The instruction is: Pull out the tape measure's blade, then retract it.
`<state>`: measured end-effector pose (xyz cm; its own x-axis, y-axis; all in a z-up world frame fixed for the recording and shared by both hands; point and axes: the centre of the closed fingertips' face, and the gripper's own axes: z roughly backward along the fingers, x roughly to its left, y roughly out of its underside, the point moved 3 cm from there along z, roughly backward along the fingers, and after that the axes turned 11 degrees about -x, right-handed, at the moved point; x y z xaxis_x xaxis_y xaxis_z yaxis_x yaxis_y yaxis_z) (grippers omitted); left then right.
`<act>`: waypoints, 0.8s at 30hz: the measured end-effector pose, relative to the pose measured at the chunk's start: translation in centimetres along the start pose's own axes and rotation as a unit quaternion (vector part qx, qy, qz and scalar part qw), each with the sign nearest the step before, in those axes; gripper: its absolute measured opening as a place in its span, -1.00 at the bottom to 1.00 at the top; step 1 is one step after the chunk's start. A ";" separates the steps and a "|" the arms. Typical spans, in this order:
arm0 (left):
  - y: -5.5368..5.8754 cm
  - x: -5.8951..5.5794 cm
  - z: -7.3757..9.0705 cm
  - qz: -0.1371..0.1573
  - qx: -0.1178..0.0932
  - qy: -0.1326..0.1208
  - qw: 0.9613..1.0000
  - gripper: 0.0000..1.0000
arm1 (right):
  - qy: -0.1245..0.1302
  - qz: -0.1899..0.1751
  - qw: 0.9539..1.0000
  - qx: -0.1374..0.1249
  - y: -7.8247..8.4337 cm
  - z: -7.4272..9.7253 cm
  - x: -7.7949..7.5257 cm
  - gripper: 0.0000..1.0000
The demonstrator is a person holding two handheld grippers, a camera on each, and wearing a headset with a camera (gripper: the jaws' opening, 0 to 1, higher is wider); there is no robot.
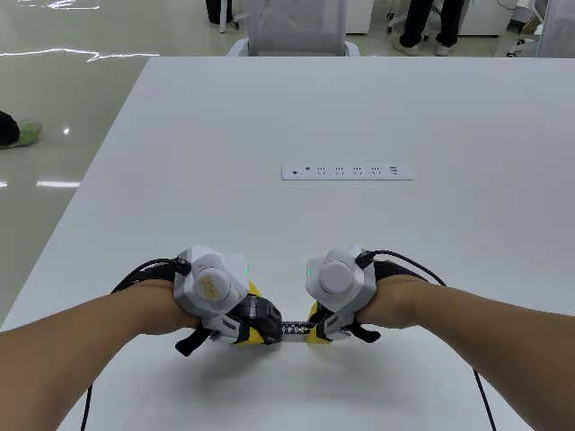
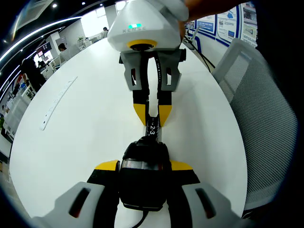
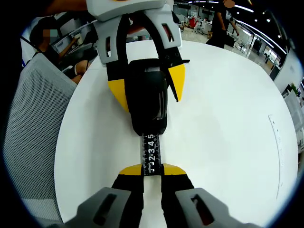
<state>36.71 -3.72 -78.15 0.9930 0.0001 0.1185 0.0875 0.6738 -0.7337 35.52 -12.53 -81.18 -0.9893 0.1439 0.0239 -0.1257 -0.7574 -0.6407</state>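
On my left, I am seeing the left tool (image 2: 145,165) clamping the black tape measure case (image 2: 144,183) between its yellow-tipped jaws. The case is sitting low over the white surface (image 1: 269,117), near its front edge, and I cannot tell whether it is touching. A short run of blade (image 3: 151,151) is showing out of the case's mouth, with black numerals reading along it in the right gripper view. Moving rightward, the right tool (image 3: 152,169) is pinching the blade's free end, its jaws closed tight on the strip just beside the case. In the head view the two tools are facing each other, close together. Further back and to the right, a white socket strip (image 1: 348,171) is lying flat on the surface, well apart from the tools.
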 end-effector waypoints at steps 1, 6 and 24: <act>0.0 0.0 0.0 0.000 0.000 0.000 1.000 -0.32 | 0.000 0.001 1.000 0.001 0.0 0.0 0.0 -0.77; 0.0 0.1 0.1 0.001 -0.001 -0.001 1.000 -0.32 | -0.003 -0.001 1.000 0.008 0.3 0.5 -0.1 -0.77; -0.1 0.3 0.1 0.006 -0.005 -0.004 1.000 -0.32 | -0.003 0.006 1.000 0.023 1.7 1.6 -0.4 -0.77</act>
<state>36.98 -3.74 -78.00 0.9933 0.0130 0.1152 0.0773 0.6669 -0.7411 35.59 -14.92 -81.01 -0.9911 0.1313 0.0206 -0.1169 -0.7879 -0.6047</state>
